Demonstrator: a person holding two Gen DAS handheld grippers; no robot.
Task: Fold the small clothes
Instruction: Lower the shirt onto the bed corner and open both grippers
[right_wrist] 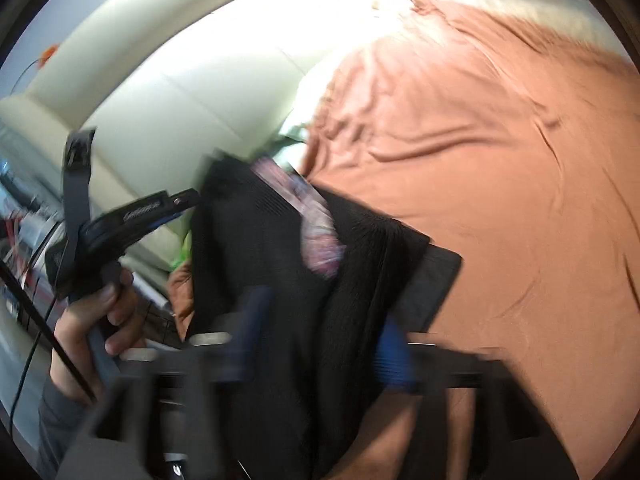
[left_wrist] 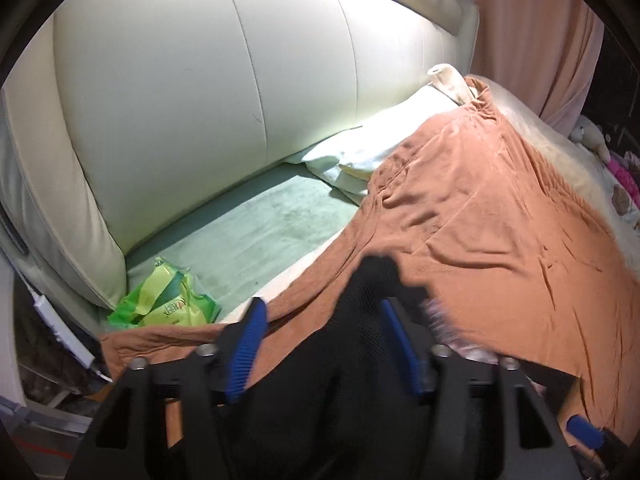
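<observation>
A small black mesh garment (left_wrist: 352, 344) with a pink and purple patterned patch (right_wrist: 316, 216) hangs over the orange-brown sheet (left_wrist: 480, 220). In the left wrist view the garment lies between the blue pads (left_wrist: 248, 344) of my left gripper (left_wrist: 324, 320), which stands wide. In the right wrist view, which is blurred, the garment (right_wrist: 280, 280) fills the gap of my right gripper (right_wrist: 320, 340) between its blue pads (right_wrist: 394, 360). The left gripper's handle (right_wrist: 120, 220) and the hand holding it show at the left there.
A cream padded headboard (left_wrist: 200, 100) stands behind a pale green mattress (left_wrist: 260, 232). A green plastic packet (left_wrist: 168, 304) lies near the headboard's corner. White pillows (left_wrist: 380, 148) lie at the back. A plush toy (left_wrist: 592, 136) and pink things sit at the far right.
</observation>
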